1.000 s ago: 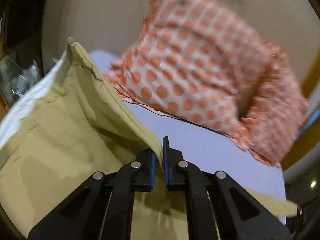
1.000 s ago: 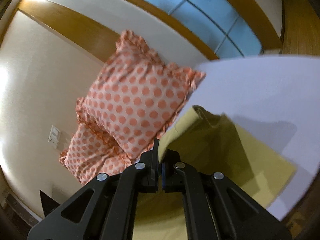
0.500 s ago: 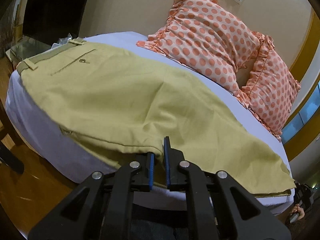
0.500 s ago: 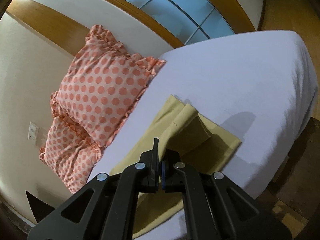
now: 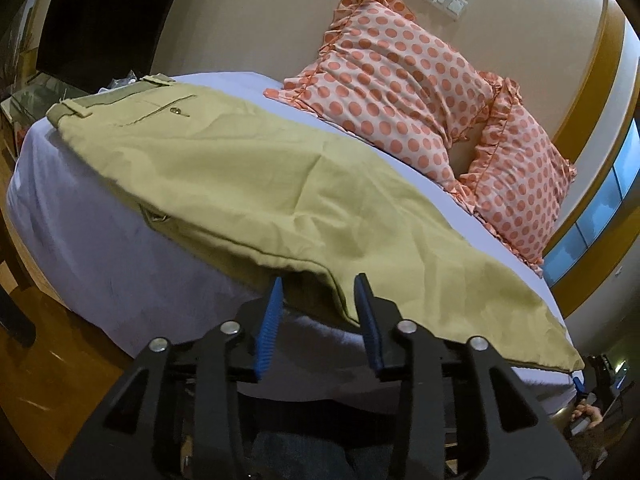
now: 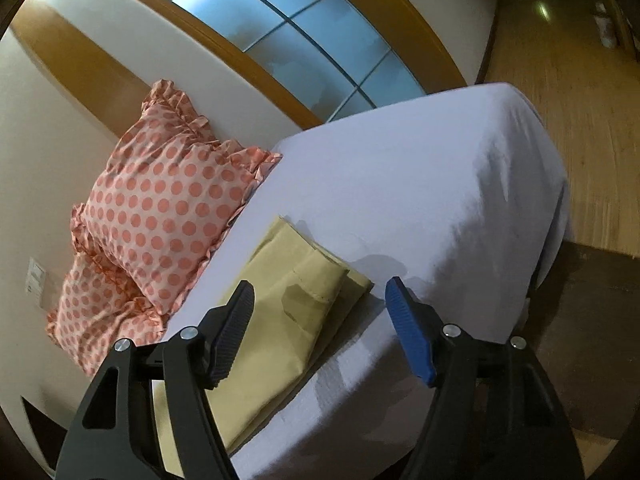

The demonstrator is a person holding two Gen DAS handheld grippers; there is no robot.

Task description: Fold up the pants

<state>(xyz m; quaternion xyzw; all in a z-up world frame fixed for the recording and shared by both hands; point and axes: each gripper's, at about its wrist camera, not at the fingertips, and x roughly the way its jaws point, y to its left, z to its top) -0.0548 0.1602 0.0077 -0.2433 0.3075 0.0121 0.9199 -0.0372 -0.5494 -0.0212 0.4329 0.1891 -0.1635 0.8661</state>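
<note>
Khaki pants lie flat lengthwise along the bed's near edge, one leg on the other, waistband at the far left, hems at the right. My left gripper is open, its fingers either side of the pants' near edge, holding nothing. In the right wrist view the stacked leg hems lie on the sheet. My right gripper is wide open just above and before the hems, empty.
The bed has a lavender sheet. Two orange polka-dot pillows lean on the wall behind the pants, also seen in the right wrist view. Wooden floor surrounds the bed. A window is behind.
Both grippers carried the pants down onto the bed, laid them flat, then opened and let go. Both have drawn back slightly from the cloth.
</note>
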